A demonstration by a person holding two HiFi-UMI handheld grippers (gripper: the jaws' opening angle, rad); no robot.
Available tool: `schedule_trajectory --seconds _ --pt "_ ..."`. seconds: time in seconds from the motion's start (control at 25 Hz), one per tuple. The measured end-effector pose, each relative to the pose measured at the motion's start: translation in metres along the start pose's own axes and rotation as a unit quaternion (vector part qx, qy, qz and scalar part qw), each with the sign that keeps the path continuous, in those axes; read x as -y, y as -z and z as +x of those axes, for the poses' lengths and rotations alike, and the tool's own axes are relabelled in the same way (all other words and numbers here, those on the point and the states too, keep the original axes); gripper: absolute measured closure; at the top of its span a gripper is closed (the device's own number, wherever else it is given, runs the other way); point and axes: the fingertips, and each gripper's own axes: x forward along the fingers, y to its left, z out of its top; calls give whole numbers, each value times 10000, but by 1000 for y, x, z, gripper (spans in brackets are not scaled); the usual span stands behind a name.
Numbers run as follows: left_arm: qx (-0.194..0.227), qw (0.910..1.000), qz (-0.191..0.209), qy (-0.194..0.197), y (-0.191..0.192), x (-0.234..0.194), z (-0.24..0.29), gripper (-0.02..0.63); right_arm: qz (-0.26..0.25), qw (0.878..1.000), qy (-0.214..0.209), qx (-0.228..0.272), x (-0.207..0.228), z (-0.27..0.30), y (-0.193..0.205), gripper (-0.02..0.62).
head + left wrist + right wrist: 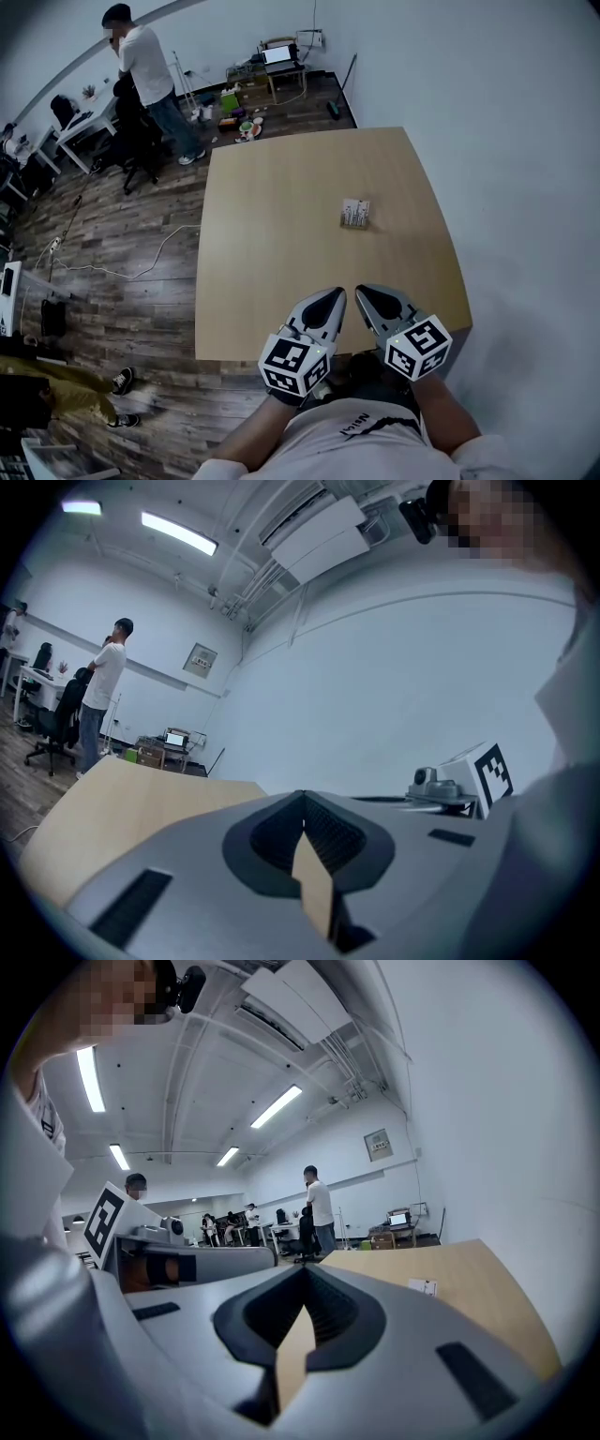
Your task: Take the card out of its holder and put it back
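At the middle of the table (281, 234), a little toward its far right side, the head view shows the small pale card holder (355, 214) standing alone. It is too small to tell the card apart from the holder. The left gripper (334, 298) and right gripper (367, 294) sit side by side over the table's near edge, well apart from the holder, tips pointing toward it. Beyond the table's far left corner a person in a white shirt (145, 61) stands on the wood floor.

In the left gripper view, the left gripper (303, 803) has its two jaws brought together at the tips with nothing between them. Only a wedge of table top shows through the gap behind the tips. The table (122, 799) stretches off to the left, and the right gripper's marker cube (483, 775) shows on the right.

In the right gripper view, the right gripper (305, 1279) likewise has its jaws meeting at the tips and grips nothing. The card holder (424, 1286) stands further out on the table (478, 1297), right of the jaws.
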Motion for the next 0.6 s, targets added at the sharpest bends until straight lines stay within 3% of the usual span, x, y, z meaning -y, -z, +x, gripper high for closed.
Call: schedule_trajectory --seconds 0.6 --pt "-21 10000 30 0 11 0 -1 594 -59 10000 -2 25 0 -4 6 581"
